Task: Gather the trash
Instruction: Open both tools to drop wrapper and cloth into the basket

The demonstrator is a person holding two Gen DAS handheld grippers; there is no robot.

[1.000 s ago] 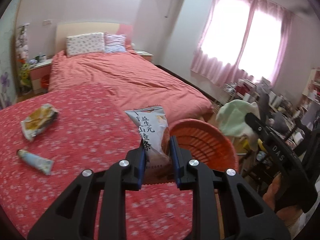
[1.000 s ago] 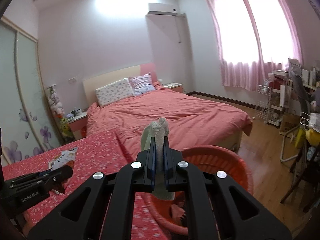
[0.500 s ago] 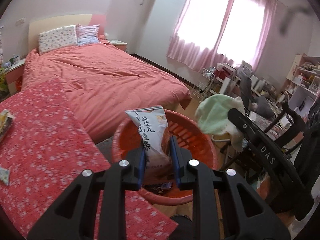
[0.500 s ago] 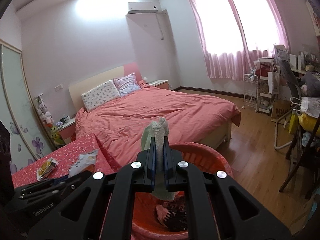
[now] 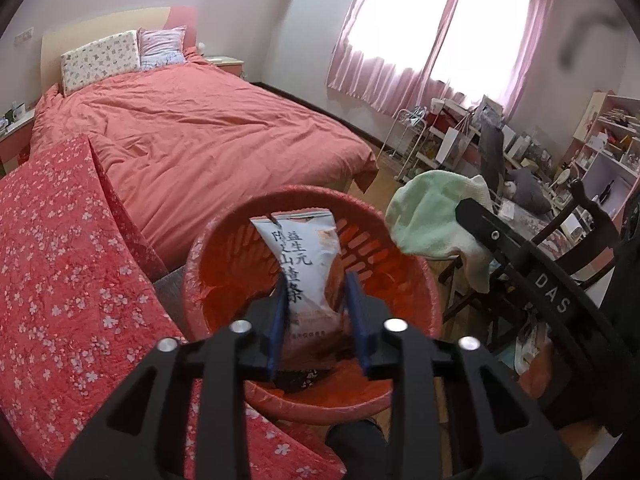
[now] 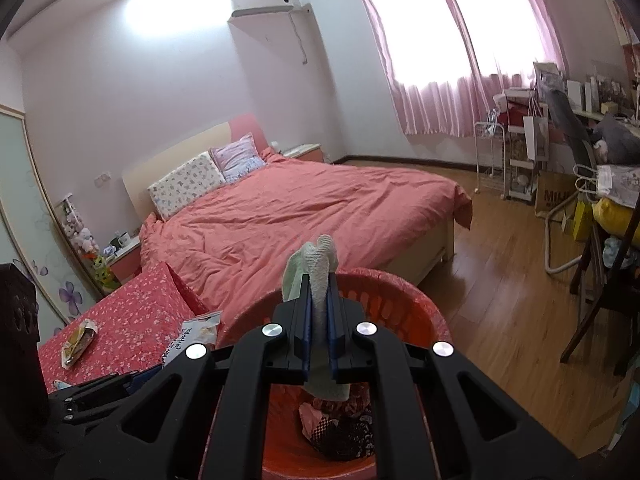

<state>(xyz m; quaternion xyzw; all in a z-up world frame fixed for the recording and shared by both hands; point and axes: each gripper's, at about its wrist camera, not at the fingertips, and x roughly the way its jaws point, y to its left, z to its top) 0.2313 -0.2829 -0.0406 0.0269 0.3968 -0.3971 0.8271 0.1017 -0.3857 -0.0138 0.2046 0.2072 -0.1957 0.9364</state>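
Note:
My left gripper (image 5: 316, 292) is shut on a white snack bag (image 5: 306, 264) with Chinese print, held upright over the open mouth of the orange basket (image 5: 404, 384). My right gripper (image 6: 318, 300) is shut on a pale green cloth (image 6: 316, 264), also over the basket (image 6: 424, 316), which has dark and patterned trash at its bottom. In the left wrist view the cloth (image 5: 432, 216) and right gripper sit at the right of the basket. In the right wrist view the snack bag (image 6: 196, 334) shows at the left.
A table with a red flowered cloth (image 5: 60, 280) lies left of the basket and holds a yellow wrapper (image 6: 78, 342). A large bed (image 6: 304, 208) with a red cover is behind. Chairs (image 6: 600, 300) and cluttered shelves (image 5: 520, 148) stand at the right on the wooden floor.
Both grippers have swung right from the table to over the basket, still holding the snack bag and the cloth. The basket's inside has come into view.

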